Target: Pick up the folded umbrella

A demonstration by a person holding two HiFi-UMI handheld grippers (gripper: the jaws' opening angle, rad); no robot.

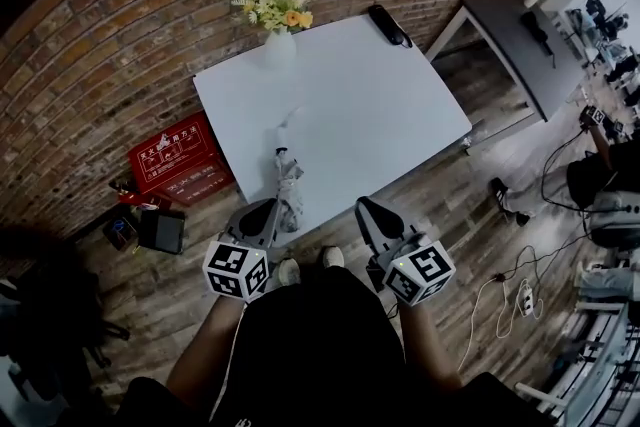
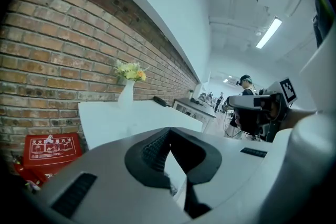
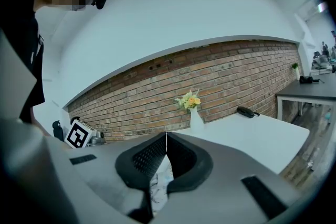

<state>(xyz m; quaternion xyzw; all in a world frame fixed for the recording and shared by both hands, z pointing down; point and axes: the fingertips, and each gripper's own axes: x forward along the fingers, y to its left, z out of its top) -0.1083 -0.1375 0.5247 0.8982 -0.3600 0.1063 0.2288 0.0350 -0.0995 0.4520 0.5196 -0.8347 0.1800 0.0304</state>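
Observation:
The folded umbrella [image 1: 288, 183], pale with a light handle pointing away, lies on the white table [image 1: 370, 105] near its front left edge. My left gripper [image 1: 271, 206] hangs just in front of the umbrella's near end, its jaws shut and empty [image 2: 169, 130]. My right gripper [image 1: 363, 204] is at the table's front edge, to the right of the umbrella, also shut with nothing held [image 3: 166, 135]. Through the gap under its tips a patterned piece of the umbrella [image 3: 159, 186] shows.
A white vase of flowers [image 1: 277, 27] and a black object [image 1: 389, 25] stand at the table's far edge by the brick wall. A red crate [image 1: 178, 156] sits on the floor at the left. A dark desk [image 1: 520, 40] and floor cables [image 1: 515, 290] are to the right.

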